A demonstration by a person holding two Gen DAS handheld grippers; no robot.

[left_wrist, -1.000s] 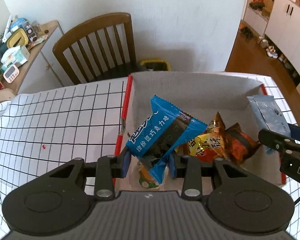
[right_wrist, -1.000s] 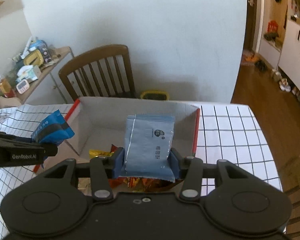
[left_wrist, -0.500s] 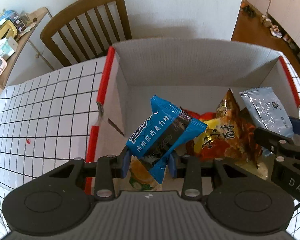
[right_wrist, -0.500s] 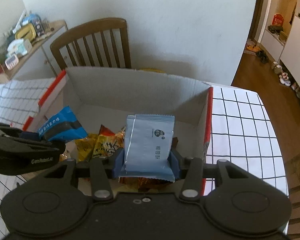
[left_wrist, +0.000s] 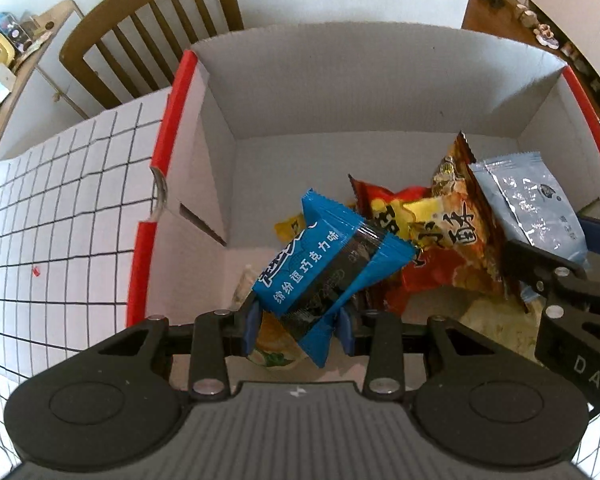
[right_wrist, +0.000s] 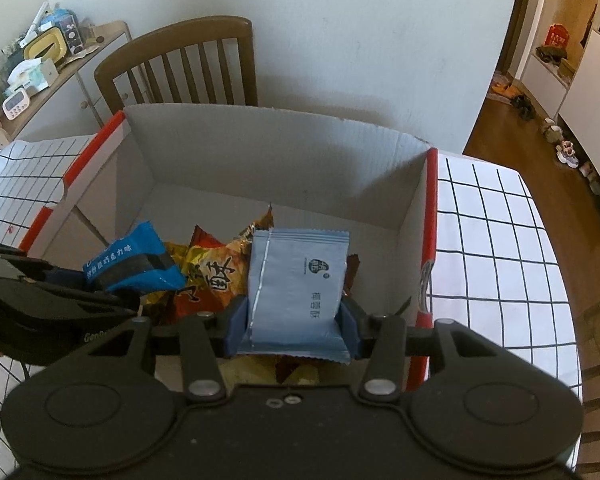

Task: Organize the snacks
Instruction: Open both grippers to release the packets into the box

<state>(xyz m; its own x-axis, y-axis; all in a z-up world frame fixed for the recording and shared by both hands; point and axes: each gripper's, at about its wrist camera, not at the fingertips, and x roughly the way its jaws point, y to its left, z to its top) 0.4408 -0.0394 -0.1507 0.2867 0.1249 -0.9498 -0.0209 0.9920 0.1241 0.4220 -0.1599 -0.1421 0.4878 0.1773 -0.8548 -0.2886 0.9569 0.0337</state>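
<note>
Left tongs (left_wrist: 298, 326) pinch a blue snack packet (left_wrist: 332, 264); right tongs (right_wrist: 294, 326) pinch a pale blue sachet (right_wrist: 298, 288), both over the box (left_wrist: 340, 92); orange bags (left_wrist: 448, 232) at three o'clock.

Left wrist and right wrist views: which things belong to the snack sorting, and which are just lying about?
Job:
- bright blue packet in left claw
- pale blue packet in right claw
- cardboard box
- orange snack bags

Lying about:
- wooden chair
- cluttered side cabinet
</note>
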